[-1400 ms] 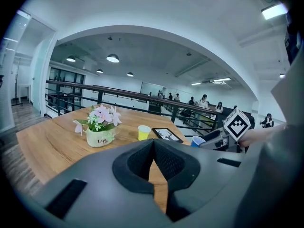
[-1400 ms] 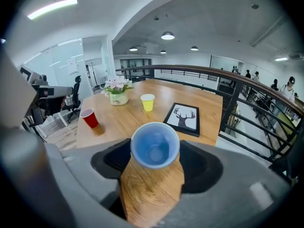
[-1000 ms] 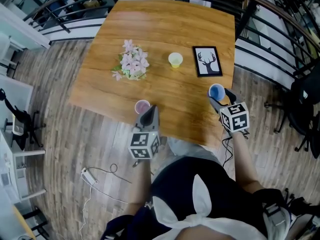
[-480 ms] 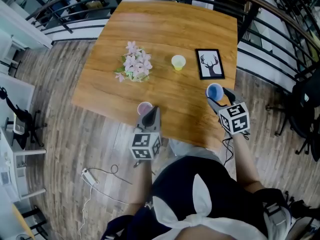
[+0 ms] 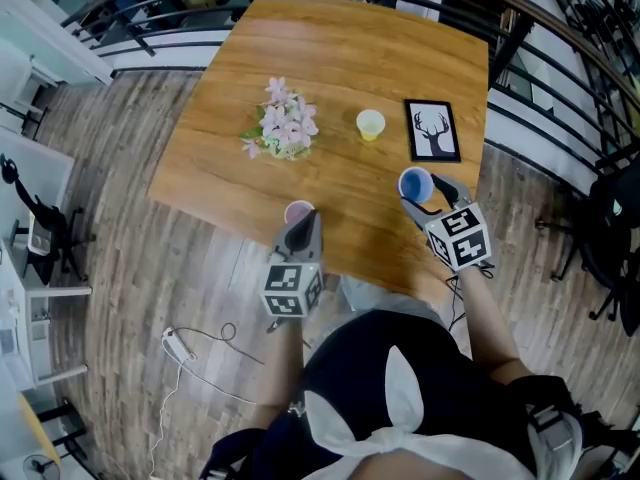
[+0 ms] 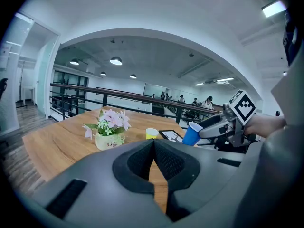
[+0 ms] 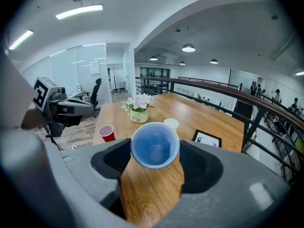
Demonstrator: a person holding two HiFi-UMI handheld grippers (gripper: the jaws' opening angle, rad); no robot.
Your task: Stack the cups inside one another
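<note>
Right gripper (image 5: 422, 194) pinches the blue cup (image 5: 415, 184), left gripper (image 5: 300, 230) has jaws pressed together; I'd carry it level, squarely over the red cup (image 5: 298, 212)

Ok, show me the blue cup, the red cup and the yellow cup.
blue cup (image 7: 155, 153), right gripper view, inner bottom.
red cup (image 7: 109, 137), right gripper view, side wall.
yellow cup (image 5: 370, 122), head view, open mouth.

Lower wall of blue cup (image 7: 155, 148) hidden between right gripper (image 7: 154, 156) jaws; flowerpot (image 6: 108, 140) lettering beyond left gripper (image 6: 153, 145) jaws unreadable.
</note>
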